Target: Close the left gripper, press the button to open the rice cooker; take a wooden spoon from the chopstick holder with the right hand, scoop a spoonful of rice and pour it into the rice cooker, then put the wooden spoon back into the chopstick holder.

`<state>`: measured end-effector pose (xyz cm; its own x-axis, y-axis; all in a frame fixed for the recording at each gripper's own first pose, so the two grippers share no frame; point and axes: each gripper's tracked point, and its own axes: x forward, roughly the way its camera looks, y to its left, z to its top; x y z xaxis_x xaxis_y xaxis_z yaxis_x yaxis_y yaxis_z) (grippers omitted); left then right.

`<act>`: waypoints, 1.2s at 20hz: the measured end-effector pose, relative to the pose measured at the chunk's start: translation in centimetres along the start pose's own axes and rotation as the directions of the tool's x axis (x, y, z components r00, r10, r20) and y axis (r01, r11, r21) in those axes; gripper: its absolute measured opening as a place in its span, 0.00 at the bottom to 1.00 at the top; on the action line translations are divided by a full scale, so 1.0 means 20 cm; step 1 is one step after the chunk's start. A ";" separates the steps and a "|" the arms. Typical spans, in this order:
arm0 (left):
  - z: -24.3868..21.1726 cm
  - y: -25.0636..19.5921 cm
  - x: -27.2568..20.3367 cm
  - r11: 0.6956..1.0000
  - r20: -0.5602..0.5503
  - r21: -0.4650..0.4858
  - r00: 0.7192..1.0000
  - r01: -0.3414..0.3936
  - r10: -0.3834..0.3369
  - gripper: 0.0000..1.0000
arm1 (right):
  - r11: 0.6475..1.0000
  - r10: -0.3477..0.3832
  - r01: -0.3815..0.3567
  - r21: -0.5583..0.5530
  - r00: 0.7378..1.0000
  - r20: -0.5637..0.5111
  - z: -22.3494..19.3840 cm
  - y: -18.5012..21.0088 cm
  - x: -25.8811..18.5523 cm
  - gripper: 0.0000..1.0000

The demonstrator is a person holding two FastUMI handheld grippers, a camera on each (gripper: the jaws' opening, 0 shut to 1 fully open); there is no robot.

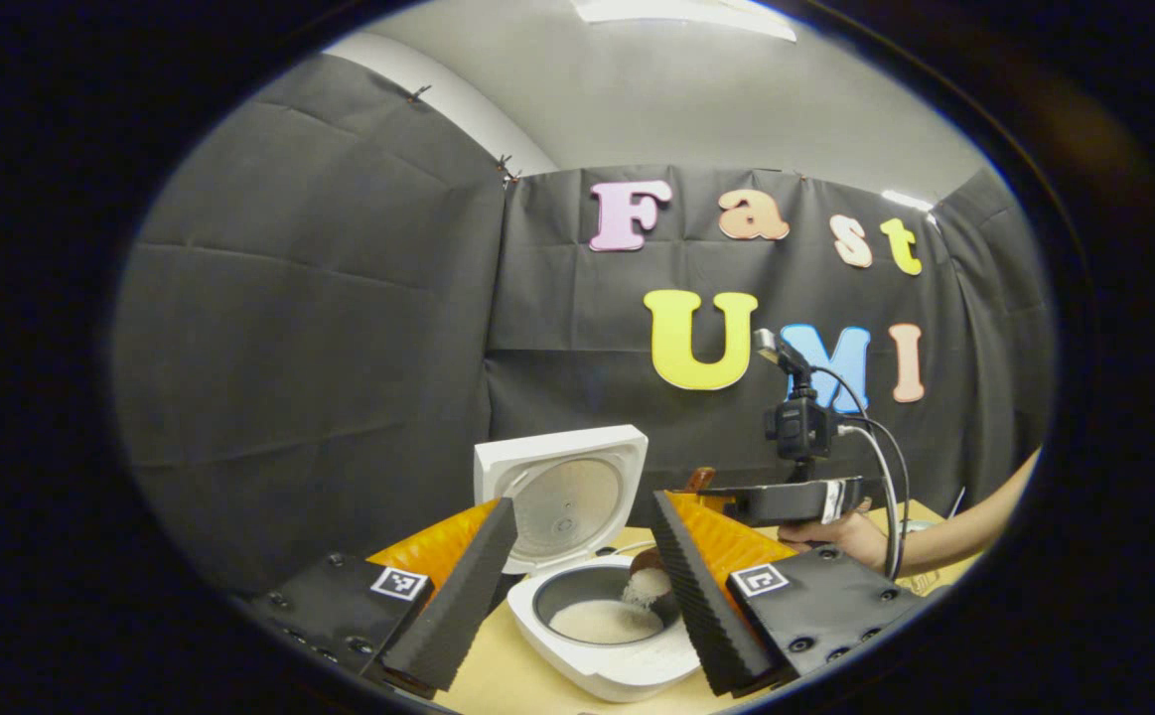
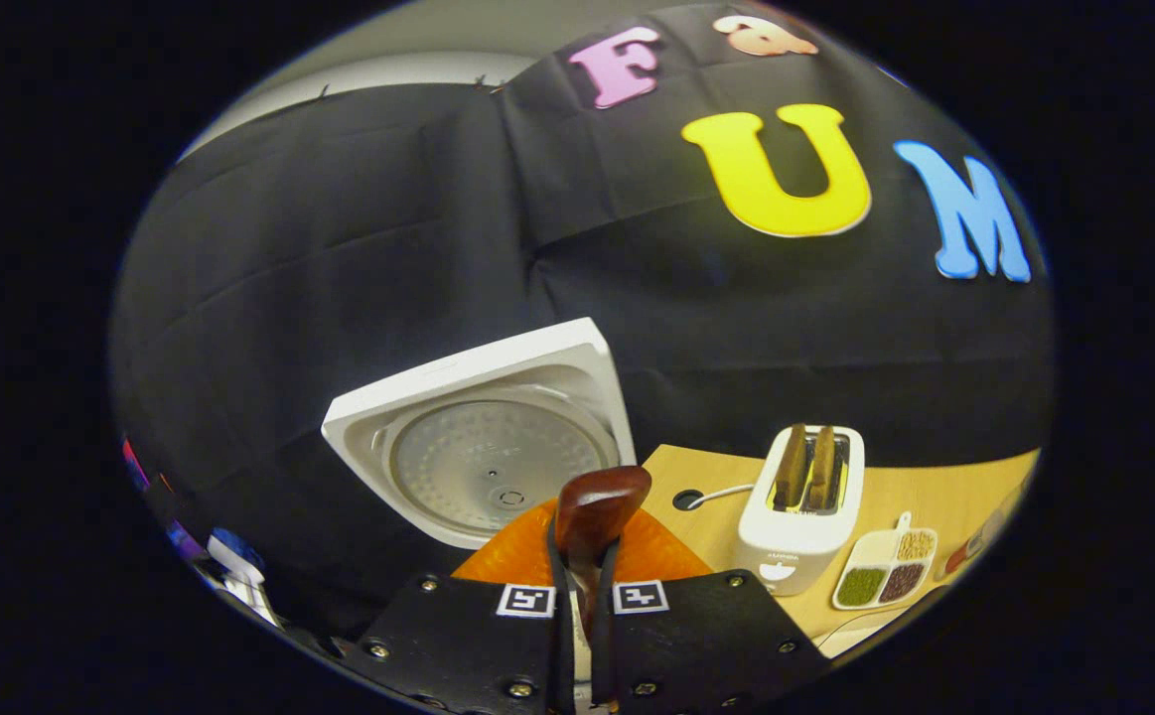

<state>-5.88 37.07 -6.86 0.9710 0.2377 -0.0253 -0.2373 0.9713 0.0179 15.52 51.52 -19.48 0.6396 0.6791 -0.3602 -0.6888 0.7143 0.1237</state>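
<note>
- The left tongs (image 1: 577, 586) are hanging wide open in the left gripper view, their two fingers (image 1: 458, 596) splaying out toward 11 and 1 o'clock and holding nothing.
- Between those fingers, at 12 o'clock from them, the rice cooker (image 1: 597, 665) is sitting on the desk (image 1: 498, 685) with its lid (image 1: 562, 492) standing fully up.
- Inside the pot, a pale layer of rice (image 1: 605, 622) is lying on the bottom.
- Over the pot's 2 o'clock rim, the bowl of the wooden spoon (image 1: 649, 562) is tilting downward, and a small stream of rice is falling from it.
- Farther out at 2 o'clock in that view, the other gripper is showing with a camera mounted on top and cables trailing from it, and a person's hand (image 1: 850, 536) is gripping it from below.
- In the right gripper view, the right tongs (image 2: 582, 596) are closed tight on the wooden spoon's handle (image 2: 597, 516), both fingers pressing its sides, and its rounded dark end is sticking up between them.
- At 11 o'clock from that handle, the raised cooker lid is showing its round inner plate.
- At 2 o'clock, a white toaster (image 2: 803, 506) with two slices in its slots is standing on the desk.
- Just beside the toaster at 4 o'clock, a small divided tray (image 2: 885, 571) of grains is lying flat.
</note>
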 end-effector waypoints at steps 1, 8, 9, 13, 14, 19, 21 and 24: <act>0.00 0.02 -0.02 1.000 -0.001 0.004 1.000 -0.007 0.007 0.94 | 0.998 0.015 -0.015 -0.057 1.000 0.000 0.01 0.05 0.00 0.07; -0.03 0.06 -0.05 0.999 -0.006 -0.011 0.999 -0.042 0.042 0.94 | 0.892 0.168 -0.147 -0.428 0.986 0.012 0.06 0.29 -0.07 0.07; -0.03 0.05 -0.05 0.999 -0.006 -0.011 0.999 -0.044 0.043 0.94 | 0.879 0.179 -0.157 -0.450 0.984 0.007 0.05 0.32 -0.07 0.07; -0.03 0.03 -0.08 0.999 -0.009 -0.006 0.999 -0.043 0.043 0.95 | 0.919 0.208 -0.172 -0.355 0.976 0.066 0.13 0.30 -0.10 0.07; -0.02 0.02 -0.09 0.999 -0.009 -0.005 0.999 -0.043 0.043 0.95 | 0.941 0.209 -0.178 -0.287 0.974 0.082 0.16 0.29 -0.12 0.07; 0.01 -0.03 -0.09 1.000 0.004 -0.011 1.000 -0.029 0.029 0.95 | 0.977 0.185 -0.199 0.081 0.971 0.152 0.31 0.05 -0.26 0.07; 0.01 -0.08 -0.07 1.000 0.004 -0.012 1.000 -0.010 0.010 0.94 | 0.956 0.163 -0.199 0.215 0.971 0.175 0.33 -0.06 -0.34 0.07; 0.02 -0.17 -0.05 1.000 0.003 -0.007 1.000 0.018 -0.018 0.94 | 0.935 0.106 -0.166 0.313 0.974 0.200 0.35 -0.21 -0.48 0.07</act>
<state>-6.01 33.48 -6.46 0.9753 0.2197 -0.0222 -0.2196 0.9755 0.0109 14.67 43.06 -10.08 0.6186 0.7708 -0.1525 -0.6433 0.6083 0.4650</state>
